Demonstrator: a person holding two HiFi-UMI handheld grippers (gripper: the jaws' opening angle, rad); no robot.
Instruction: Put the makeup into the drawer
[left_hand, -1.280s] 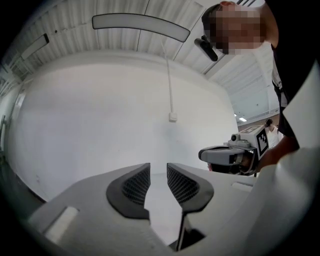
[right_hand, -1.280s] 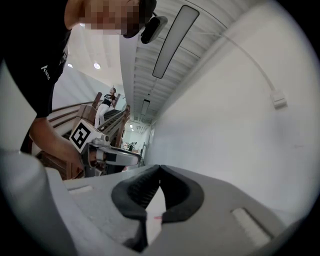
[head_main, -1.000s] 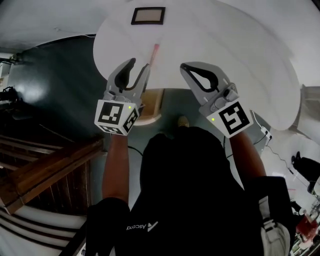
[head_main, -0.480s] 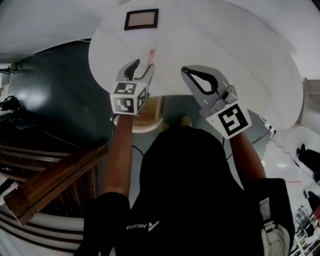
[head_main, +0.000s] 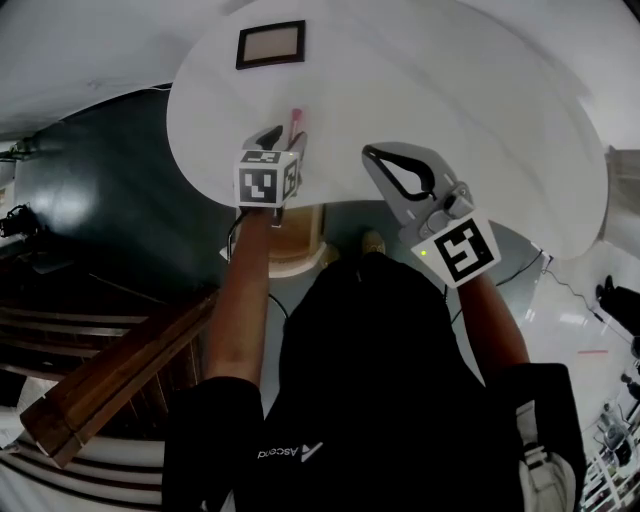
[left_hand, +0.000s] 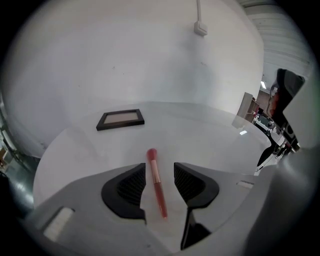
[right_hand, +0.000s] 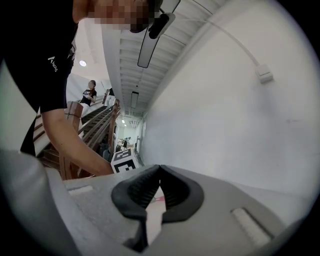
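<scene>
Two tools hover at the white worktop (left_hand: 200, 135). The left tool (head_main: 285, 138) has wide jaws that are closing, and the pink makeup brush (left_hand: 157, 182) lies between them, untouched. The right tool (right_hand: 160, 170) is pinched together, empty.

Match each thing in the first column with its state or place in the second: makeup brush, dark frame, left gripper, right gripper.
Column one:
1 makeup brush
2 dark frame
3 left gripper
4 right gripper

Column two:
A jaws together, nothing between them
B pink, lying on the white table
C jaws apart, one on each side of the brush
D flat at the table's far side

Pairs: 1-B; 2-D; 3-C; 4-A.

Note: the left gripper's jaws are closing, with the brush between them and the pads not yet touching it.
</scene>
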